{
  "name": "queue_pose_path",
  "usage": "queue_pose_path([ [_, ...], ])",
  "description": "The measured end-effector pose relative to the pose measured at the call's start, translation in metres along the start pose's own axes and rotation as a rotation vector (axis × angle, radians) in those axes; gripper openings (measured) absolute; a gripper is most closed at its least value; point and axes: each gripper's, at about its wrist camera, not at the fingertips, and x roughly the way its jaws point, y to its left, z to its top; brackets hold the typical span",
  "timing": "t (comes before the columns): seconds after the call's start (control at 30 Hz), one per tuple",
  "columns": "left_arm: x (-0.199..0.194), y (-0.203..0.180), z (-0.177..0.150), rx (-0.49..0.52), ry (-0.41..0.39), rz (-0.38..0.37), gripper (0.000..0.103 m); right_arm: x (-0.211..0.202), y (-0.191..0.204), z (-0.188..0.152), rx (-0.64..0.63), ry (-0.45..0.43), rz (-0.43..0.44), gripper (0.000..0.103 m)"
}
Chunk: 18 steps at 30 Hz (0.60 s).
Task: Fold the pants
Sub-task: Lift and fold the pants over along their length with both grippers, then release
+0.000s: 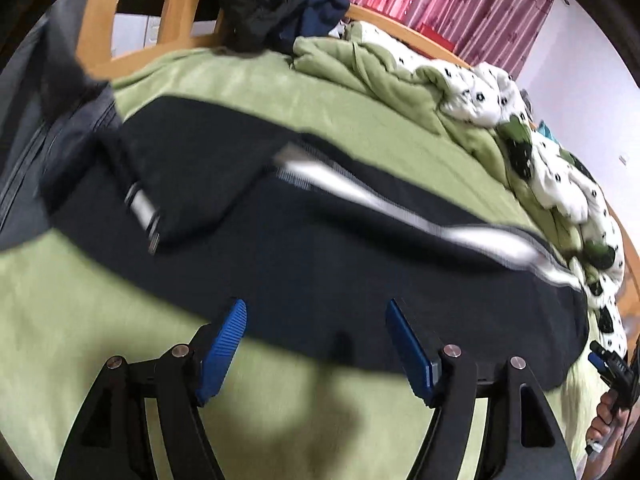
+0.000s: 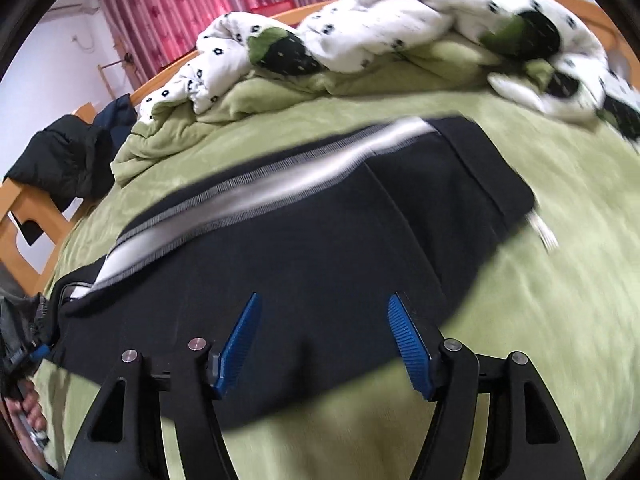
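The black track pants (image 1: 320, 248) lie folded lengthwise on the green blanket (image 1: 80, 300); crosswise folds seemingly remain, with left gripper (image 1: 316, 312) and right gripper (image 2: 324, 312) spread, pinching nothing

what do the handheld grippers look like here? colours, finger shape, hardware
Both match. The left gripper and right gripper each have two blue ribbed pads on black linkage arms with triangular cutouts, pinned by round silver pivot bolts. At the left view's edge, the other unit shows as a black handle with blue parts. No cables or printed markings are visible; sleeves cannot be made out.
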Motion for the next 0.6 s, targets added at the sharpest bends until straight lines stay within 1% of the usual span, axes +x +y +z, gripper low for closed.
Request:
queue_pose_path([
  [0.1,-0.005,0.010,-0.023,-0.039,0.038,-0.019,0.070,-0.009,-0.014,-0.021,0.041,0.023,0.008,0.066],
  [0.23,-0.004,0.018,-0.037,-0.083,0.063,-0.034,0.070,-0.013,-0.020,-0.037,0.051,0.031,-0.020,0.066],
  [0.43,0.001,0.021,-0.038,-0.110,0.069,-0.049,0.070,-0.008,-0.028,-0.047,0.097,0.054,-0.009,0.066],
  [0.6,0.007,0.024,-0.033,-0.134,0.067,-0.061,0.070,-0.002,-0.026,-0.047,0.103,0.061,-0.002,0.066],
])
